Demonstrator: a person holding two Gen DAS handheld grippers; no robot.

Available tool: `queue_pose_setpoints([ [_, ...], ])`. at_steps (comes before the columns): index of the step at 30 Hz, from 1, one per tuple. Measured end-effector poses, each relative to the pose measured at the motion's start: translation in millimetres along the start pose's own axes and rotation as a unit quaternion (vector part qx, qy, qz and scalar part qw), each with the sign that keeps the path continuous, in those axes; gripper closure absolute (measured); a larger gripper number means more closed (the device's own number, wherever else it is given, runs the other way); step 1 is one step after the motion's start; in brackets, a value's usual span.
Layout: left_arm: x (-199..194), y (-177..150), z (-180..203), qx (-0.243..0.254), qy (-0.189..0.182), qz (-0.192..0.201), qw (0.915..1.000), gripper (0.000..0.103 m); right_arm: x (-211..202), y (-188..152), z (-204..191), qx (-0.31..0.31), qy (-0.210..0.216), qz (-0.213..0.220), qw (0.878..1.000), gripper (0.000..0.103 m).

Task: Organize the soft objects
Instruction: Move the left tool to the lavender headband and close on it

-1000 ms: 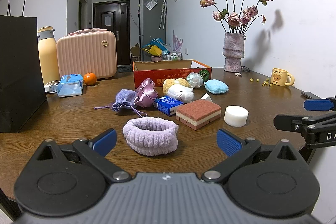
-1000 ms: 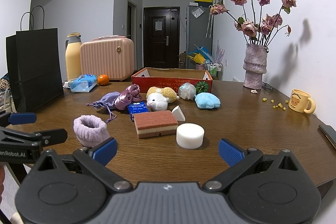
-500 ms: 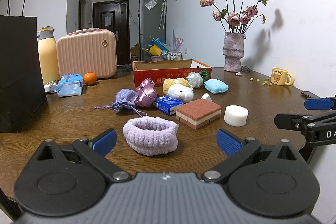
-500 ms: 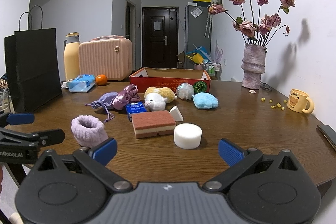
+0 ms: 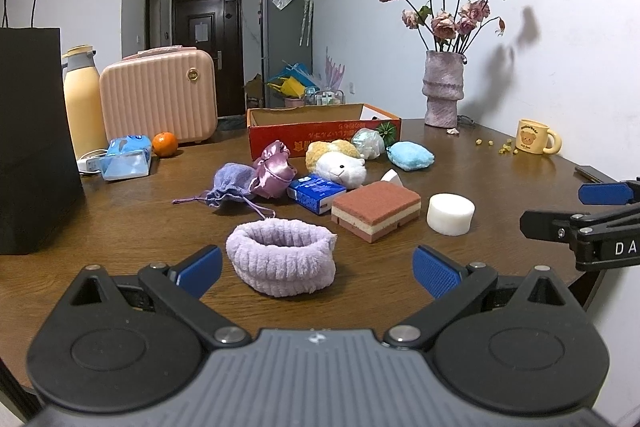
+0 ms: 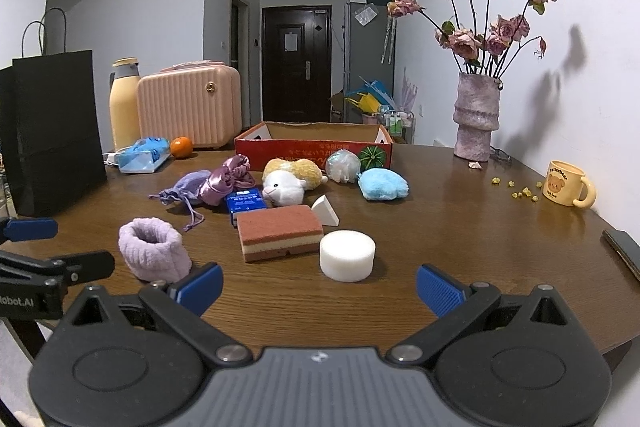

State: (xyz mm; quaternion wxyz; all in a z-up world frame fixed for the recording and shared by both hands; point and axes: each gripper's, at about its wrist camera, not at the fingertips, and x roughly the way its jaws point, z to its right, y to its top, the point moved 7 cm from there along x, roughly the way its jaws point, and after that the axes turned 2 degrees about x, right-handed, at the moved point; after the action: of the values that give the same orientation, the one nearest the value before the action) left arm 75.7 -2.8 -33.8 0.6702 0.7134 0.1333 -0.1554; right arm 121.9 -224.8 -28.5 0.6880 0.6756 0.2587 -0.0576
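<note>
Left gripper (image 5: 317,266) open, fluffy lilac towelling headband (image 5: 281,256) lower centre; right gripper (image 6: 319,283) open behind white foam cylinder (image 6: 347,255) on brown wooden tabletop (image 6: 460,227).

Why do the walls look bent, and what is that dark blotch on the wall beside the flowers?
Both wrist views use fisheye lenses, so the walls bow and the corners go black. In the right wrist view the blotch is the shadow of the dried roses, thrown on the white wall; the left wrist view shows it too. The tabletop shows a soft sheen. Both pictures look sharp.
</note>
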Motion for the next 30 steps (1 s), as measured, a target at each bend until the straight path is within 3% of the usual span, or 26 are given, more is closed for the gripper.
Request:
queue_pose_setpoints([
  [30,61.0,1.0,-5.9,-0.010,0.016,-0.037,0.9991,0.000,50.9,-4.1,13.1,0.006,-0.011,-0.020,1.000,0.000],
])
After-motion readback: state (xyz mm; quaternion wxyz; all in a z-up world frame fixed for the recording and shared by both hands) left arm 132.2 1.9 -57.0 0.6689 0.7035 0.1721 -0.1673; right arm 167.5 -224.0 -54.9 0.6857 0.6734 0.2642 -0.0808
